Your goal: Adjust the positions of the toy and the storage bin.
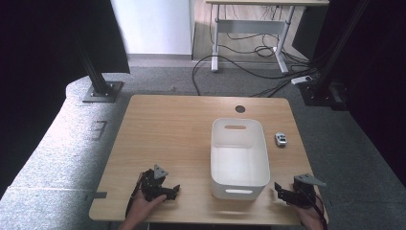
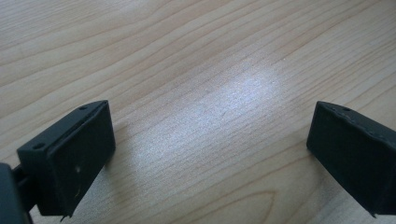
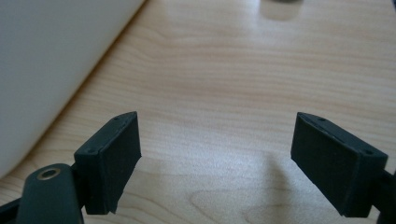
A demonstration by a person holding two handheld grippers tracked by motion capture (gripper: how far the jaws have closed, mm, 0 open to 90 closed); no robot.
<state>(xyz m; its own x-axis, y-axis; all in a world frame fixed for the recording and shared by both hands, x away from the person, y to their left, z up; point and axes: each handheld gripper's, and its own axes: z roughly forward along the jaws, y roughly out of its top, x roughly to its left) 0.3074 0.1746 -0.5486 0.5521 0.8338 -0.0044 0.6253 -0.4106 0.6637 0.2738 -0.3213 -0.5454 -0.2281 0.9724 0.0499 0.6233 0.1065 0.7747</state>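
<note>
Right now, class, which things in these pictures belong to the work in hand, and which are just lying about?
Belong to the work:
left gripper, open
right gripper, open
white bin
toy car
wooden table

Just lying about:
desk frame behind
floor cables

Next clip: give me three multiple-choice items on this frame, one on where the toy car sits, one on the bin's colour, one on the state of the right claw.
1. Where is the toy car?
A. inside the bin
B. on the table, right of the bin
C. in the left claw

2. What colour is the bin?
A. white
B. blue
C. black

3. How is the right claw?
A. shut on the car
B. shut on the bin rim
C. open, holding nothing

Answers: 1 B, the car rests on the wooden table beside the bin's right wall. 2 A, its walls and floor are white. 3 C, the right gripper view shows bare wood between the spread jaws.
</note>
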